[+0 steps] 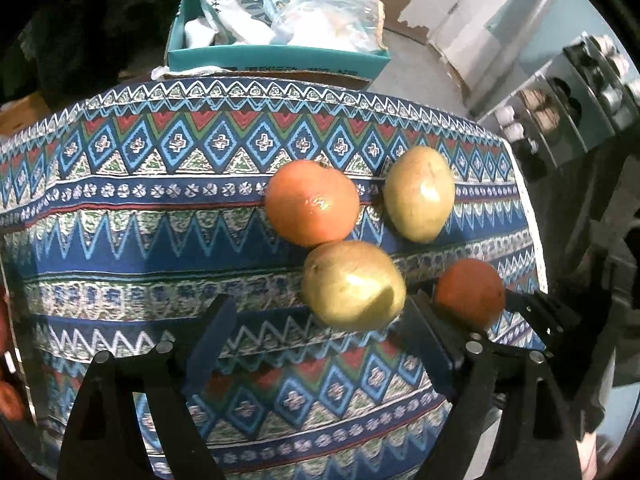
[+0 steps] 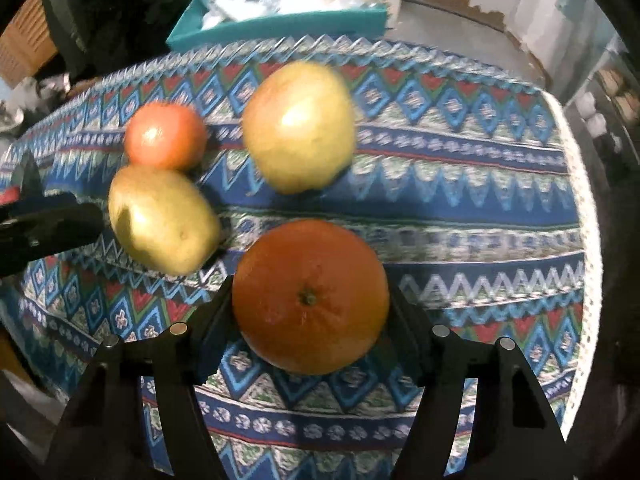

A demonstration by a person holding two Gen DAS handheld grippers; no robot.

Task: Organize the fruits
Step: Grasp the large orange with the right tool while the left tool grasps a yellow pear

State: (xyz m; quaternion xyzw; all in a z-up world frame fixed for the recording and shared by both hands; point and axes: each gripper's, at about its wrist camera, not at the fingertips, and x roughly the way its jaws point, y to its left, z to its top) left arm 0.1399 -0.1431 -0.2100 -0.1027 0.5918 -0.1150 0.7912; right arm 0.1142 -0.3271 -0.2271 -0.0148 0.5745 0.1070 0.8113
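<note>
Four fruits lie on the patterned tablecloth [image 1: 140,240]. My right gripper [image 2: 312,306] is shut on a dark orange [image 2: 310,296], stem up, with a finger pressing each side; the same orange [image 1: 470,292] shows in the left wrist view near the table's right edge. My left gripper [image 1: 318,308] is open. A yellow-green fruit [image 1: 354,284] lies at its tips close to the right finger, with a wide gap to the left one. A pale orange fruit [image 1: 312,204] touches it from behind. A second yellow-green fruit [image 1: 420,194] lies further right.
A teal box [image 1: 276,60] stuffed with plastic bags stands behind the table's far edge. Grey shelving with small white bottles [image 1: 592,80] is off to the right. The cloth's right edge [image 2: 588,200] runs close to the held orange.
</note>
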